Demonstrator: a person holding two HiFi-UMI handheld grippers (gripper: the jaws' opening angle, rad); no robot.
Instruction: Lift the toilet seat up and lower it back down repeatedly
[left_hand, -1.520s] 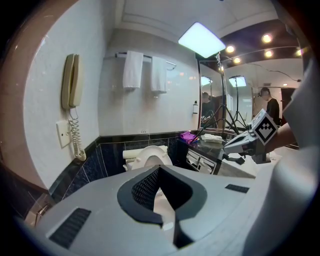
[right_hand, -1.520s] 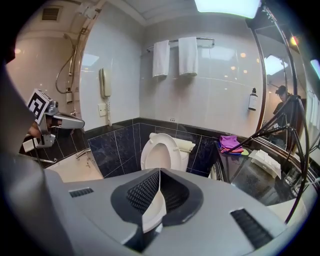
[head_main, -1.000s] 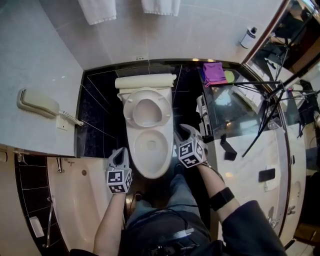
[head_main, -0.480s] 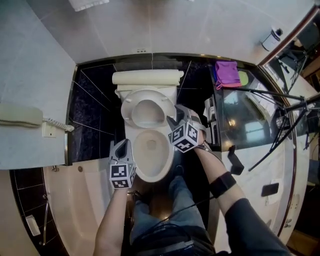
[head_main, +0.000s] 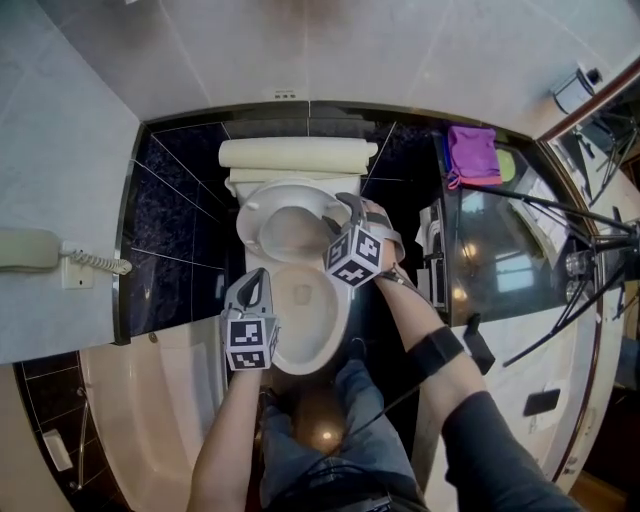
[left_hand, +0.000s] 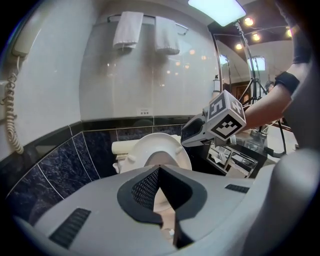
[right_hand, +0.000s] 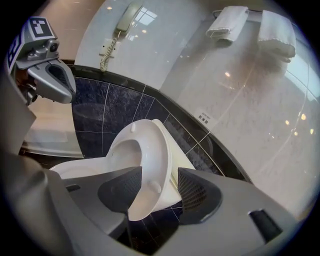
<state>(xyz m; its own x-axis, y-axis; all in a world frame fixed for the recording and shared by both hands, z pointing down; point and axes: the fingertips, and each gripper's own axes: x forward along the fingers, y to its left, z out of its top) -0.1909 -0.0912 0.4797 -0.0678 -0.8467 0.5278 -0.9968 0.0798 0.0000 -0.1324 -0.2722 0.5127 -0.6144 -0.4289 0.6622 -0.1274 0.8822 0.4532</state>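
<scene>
The toilet seat (head_main: 250, 222) stands raised, tipped back towards the tank (head_main: 297, 153) behind it, with the bowl (head_main: 305, 310) bare below. The right gripper (right_hand: 160, 175) is up at the seat's right side. Its jaws have just been opening and now stand wide, with the seat's rim between them, but the pads do not press on it, so nothing is held. The left gripper (left_hand: 159, 172) hangs low over the bowl's left edge, jaws together and empty.

The step in hand looks like taking hold of the raised seat to bring it down. To do that well, the rim should sit deeper between the pads before they close, so the grip lands on the flat of the ring and not on its rounded lip. Close firmly – glossy plastic is likely to slip. Then swing the seat forward along the hinge's arc, letting the wrist turn with it instead of dragging it straight down, and slow just before it meets the bowl so it does not slam. The left gripper is best kept off the bowl's rim, clear of the seat's path.
</scene>
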